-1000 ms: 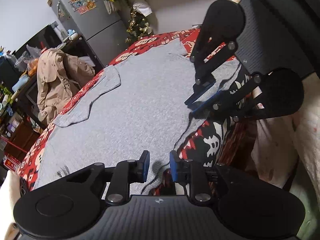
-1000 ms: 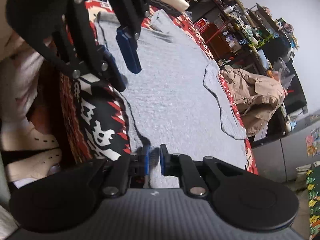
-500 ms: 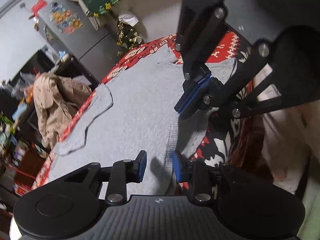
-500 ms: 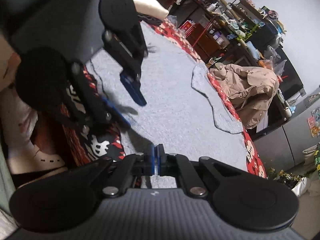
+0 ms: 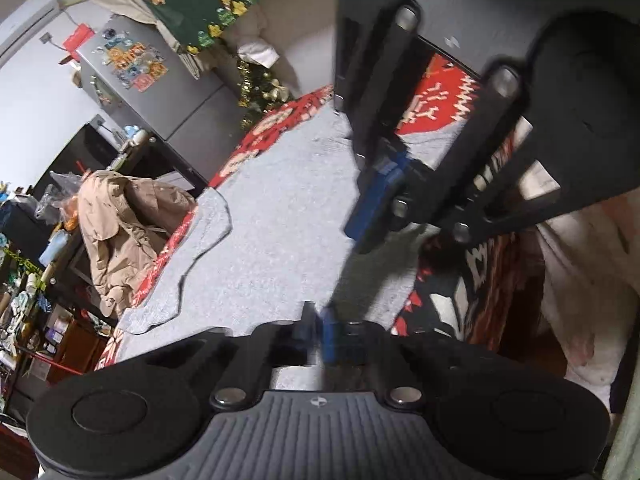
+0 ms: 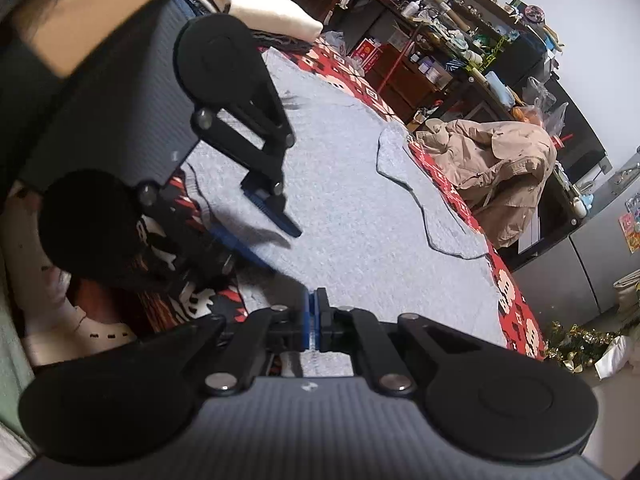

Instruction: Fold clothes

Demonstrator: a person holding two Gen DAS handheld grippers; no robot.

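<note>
Sprawling grey garment [image 5: 280, 224] — flat; rumpled

The grey garment [image 5: 280, 216] is a soft knitted cloth, matt, with a fine ribbed texture. Under it lies a red patterned blanket [image 6: 516, 304] of woven cloth, also matt. The left gripper [image 5: 316, 326] and the right gripper [image 6: 314, 316] are of matt black plastic, with shiny metal rivets and blue ribbed pads. The beige jacket [image 5: 120, 232] looks like smooth matt fabric. The refrigerator [image 5: 160, 92] has a dull grey metal surface.
</note>
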